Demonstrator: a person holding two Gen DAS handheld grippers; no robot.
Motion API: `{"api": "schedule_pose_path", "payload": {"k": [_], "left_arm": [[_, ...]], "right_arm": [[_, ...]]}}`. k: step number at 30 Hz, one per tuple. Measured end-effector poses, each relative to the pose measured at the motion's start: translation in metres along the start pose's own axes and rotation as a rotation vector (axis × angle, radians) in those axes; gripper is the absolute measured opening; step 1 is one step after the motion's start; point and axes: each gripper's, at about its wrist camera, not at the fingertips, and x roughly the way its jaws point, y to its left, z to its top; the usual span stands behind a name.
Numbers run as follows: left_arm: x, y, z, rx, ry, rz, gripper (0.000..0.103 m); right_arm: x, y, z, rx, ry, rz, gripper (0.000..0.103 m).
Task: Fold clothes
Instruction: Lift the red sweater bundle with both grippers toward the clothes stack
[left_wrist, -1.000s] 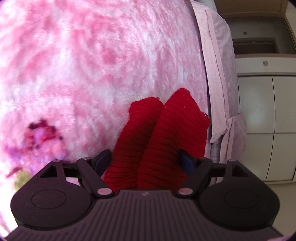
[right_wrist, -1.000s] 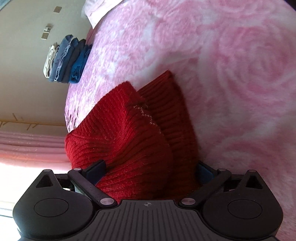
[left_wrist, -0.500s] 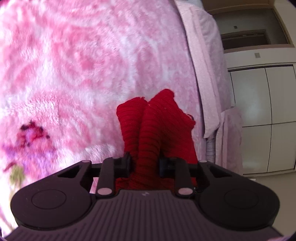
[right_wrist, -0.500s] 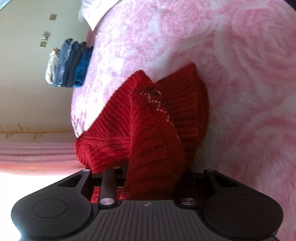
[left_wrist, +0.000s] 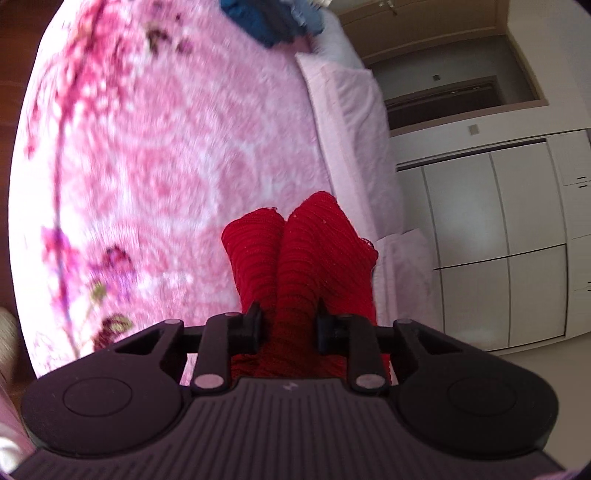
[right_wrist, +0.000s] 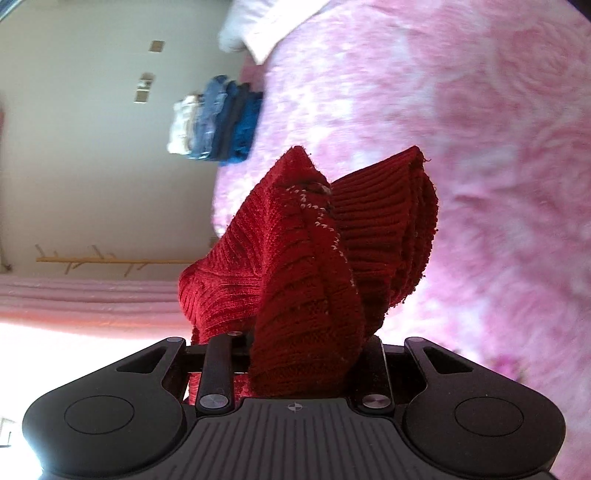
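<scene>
Red knit sweater bunched, pinched in both tongs: left tongs clamped on one fold, right tongs on another. Sweater hangs clear above pink bed, likely to shake flat. Folded stack waits at bed's far edge.

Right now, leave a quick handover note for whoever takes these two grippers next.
Left gripper: fingers shut on the red knitted garment.
Right gripper: fingers shut on another bunched part of the same garment.
Garment is held over the pink blanket.
Done: a stack of folded clothes sits at the far end of the bed.
Left: lay the red one flat, fold it, probably add it to the stack.
</scene>
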Motion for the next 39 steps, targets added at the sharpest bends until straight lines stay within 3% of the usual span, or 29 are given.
{"api": "schedule_pose_path", "payload": {"k": [6,15,21,30,39], "left_arm": [[-0.054,-0.012,0.086,0.050,-0.046,-0.063,0.021],[-0.117,-0.025,0.295,0.186,-0.059,-0.117,0.021],[-0.134,-0.022,0.397,0.197,-0.098,-0.148,0.021],[-0.090,-0.006,0.548,0.216,-0.057,-0.179,0.021],[-0.005,-0.047,0.707,0.301,0.066,-0.205,0.021]], "right_arm": [[0.047,0.074,-0.009,-0.022,-0.022,0.063,0.029],[0.187,0.210,0.005,-0.053,-0.124,0.132,0.029],[0.273,0.284,0.032,-0.077,-0.155,0.162,0.029],[0.382,0.331,0.087,-0.084,-0.213,0.160,0.029],[0.468,0.373,0.173,0.014,-0.345,0.160,0.029]]}}
